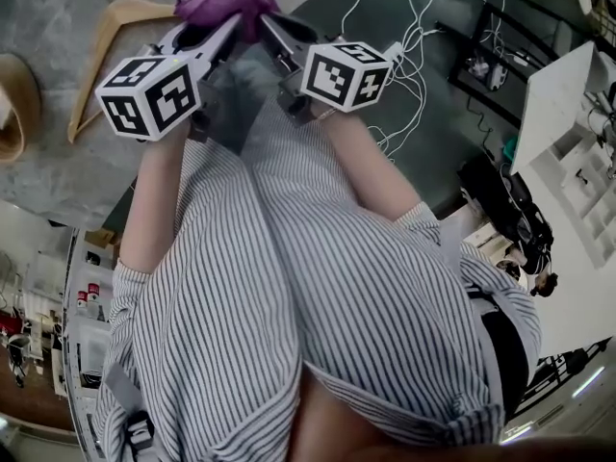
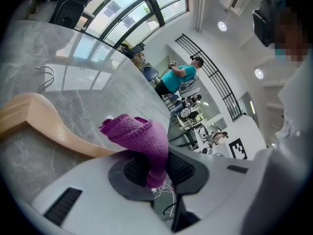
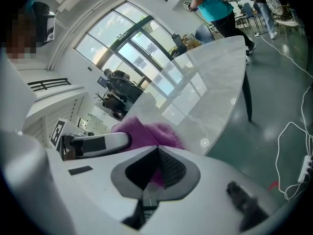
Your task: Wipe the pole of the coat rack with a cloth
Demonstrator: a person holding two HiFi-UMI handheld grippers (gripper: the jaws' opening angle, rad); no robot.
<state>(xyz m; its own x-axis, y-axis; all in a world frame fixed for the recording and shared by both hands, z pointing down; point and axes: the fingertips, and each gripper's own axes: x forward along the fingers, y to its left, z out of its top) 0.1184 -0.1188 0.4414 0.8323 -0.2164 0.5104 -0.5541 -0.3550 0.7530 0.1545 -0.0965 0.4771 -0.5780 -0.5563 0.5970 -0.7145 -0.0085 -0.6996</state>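
Note:
A purple knitted cloth (image 1: 226, 3) is bunched over the near edge of a grey marble table (image 1: 58, 162). My left gripper (image 1: 231, 22) is shut on it; in the left gripper view the cloth (image 2: 139, 133) stands up from between the pads. My right gripper (image 1: 268, 22) comes in from the right, tip to tip with the left one. It is shut too, with a bit of the cloth (image 3: 146, 133) pinched between its pads. No coat rack pole shows in any view.
A wooden hanger (image 1: 106, 32) lies on the table just left of the cloth, and a tan round object (image 1: 14, 104) sits at the far left. White cables (image 1: 404, 56) trail on the dark floor. A person in a teal shirt (image 2: 178, 77) stands beyond the table.

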